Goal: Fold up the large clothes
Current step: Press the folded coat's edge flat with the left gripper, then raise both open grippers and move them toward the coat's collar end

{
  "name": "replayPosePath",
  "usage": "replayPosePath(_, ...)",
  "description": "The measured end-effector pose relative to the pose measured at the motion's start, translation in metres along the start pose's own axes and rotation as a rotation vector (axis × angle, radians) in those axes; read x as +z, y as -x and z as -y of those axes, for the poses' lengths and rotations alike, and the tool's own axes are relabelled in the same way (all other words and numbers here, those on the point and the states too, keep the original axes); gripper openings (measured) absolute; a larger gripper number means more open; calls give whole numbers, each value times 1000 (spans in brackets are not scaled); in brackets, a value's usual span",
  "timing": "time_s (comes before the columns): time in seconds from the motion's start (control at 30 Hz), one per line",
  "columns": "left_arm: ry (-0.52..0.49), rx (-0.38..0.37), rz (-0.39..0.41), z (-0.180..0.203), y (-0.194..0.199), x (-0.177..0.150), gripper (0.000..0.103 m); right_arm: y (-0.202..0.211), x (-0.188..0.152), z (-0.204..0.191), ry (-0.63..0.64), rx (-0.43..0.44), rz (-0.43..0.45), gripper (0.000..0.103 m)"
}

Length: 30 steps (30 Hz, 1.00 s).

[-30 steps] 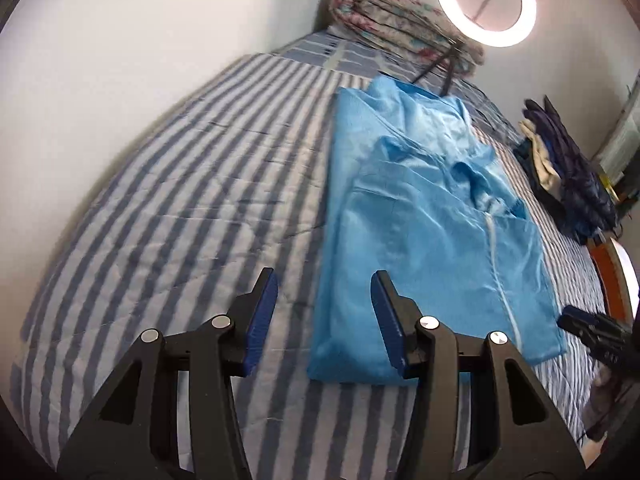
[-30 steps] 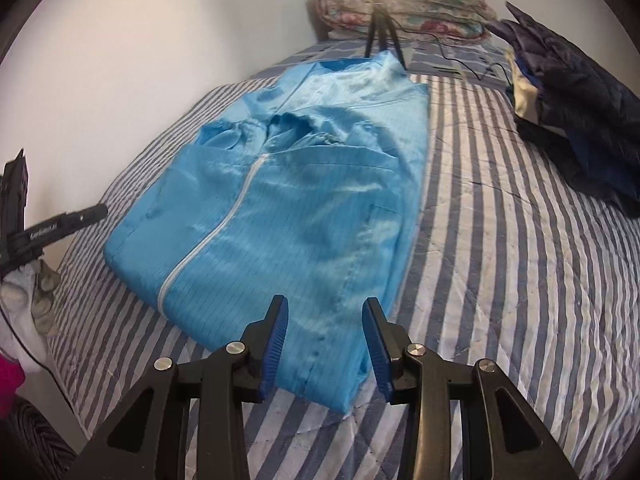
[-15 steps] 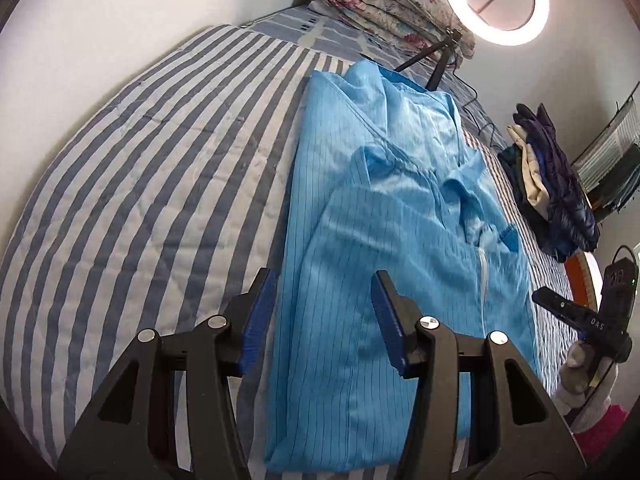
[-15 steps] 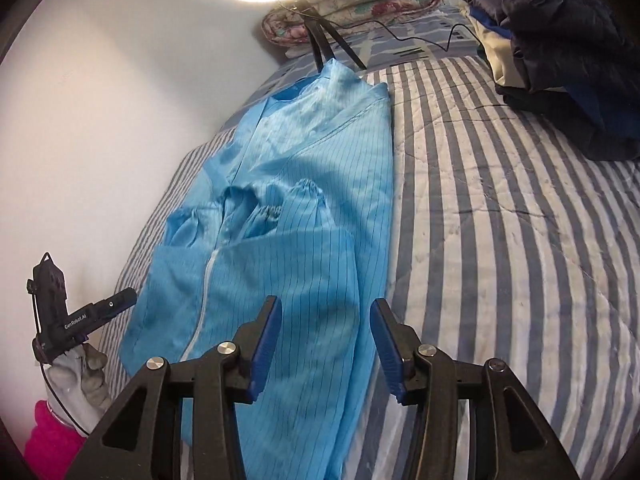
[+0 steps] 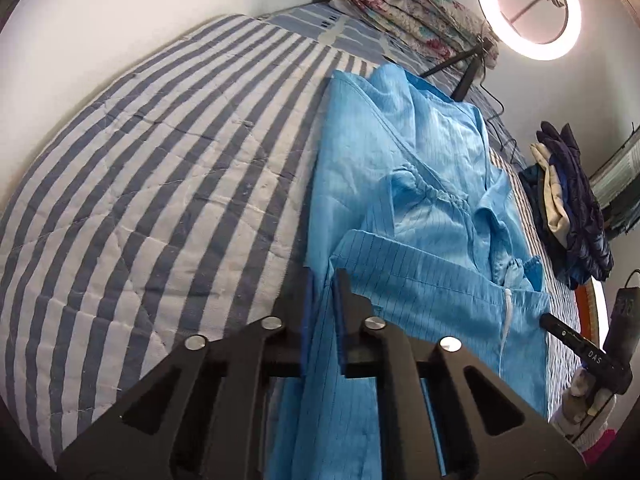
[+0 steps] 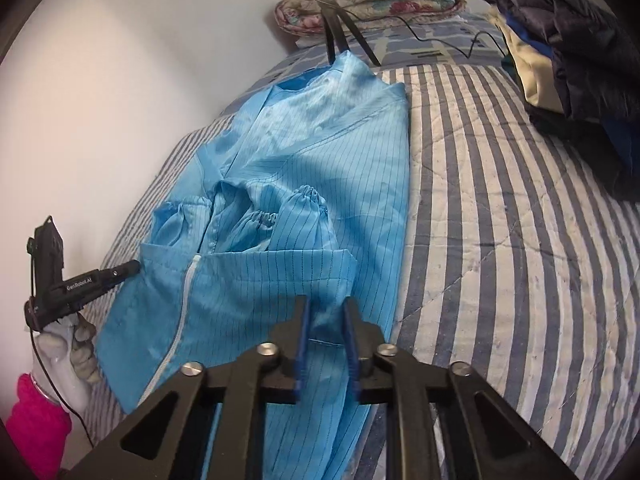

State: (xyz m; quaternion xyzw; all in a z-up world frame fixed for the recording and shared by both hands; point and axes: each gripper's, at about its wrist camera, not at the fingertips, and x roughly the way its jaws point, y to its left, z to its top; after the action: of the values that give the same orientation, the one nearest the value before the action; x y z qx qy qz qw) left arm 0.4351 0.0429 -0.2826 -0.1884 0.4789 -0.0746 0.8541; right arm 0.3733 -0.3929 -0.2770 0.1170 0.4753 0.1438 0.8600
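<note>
Big blue garment (image 5: 404, 208) lies lengthwise on the striped bed (image 5: 160, 184), its far end by the ring light (image 5: 528, 8). Left gripper (image 5: 323, 280) and right gripper (image 6: 326, 308) each pinch the garment's near fabric, one per side.

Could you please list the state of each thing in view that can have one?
Left gripper: shut on the blue garment's near edge.
Right gripper: shut on the same edge.
Blue garment: partly folded, sleeves tucked in, zipper closed.
Ring light: on.
Floral quilt: folded.
</note>
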Motion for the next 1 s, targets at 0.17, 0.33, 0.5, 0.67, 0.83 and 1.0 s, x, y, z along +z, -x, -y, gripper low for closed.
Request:
replayPosePath(0.17,-23,63,22,2,2,-5,8,-12,2,-2,50,-126,-2,5)
replayPosePath(0.33,-124,154,147,28,34,-11,8,15,0,-8,71,-176,95,21)
replayPosePath(0.5,-220,31,129,66,58,-39,8,43,-24,-46,153,-40,109,21)
replayPosePath(0.67,-323,60,39,87,36,-77,8,29,-55,-72,273,-81,25,21)
replayPosePath(0.83,-290,74,-26,68,18,-86,9,9,-69,-56,236,-112,-88,22)
replayPosePath(1.0,-240,55,19,66,64,-75,9,51,-61,-62,211,-119,-35,26)
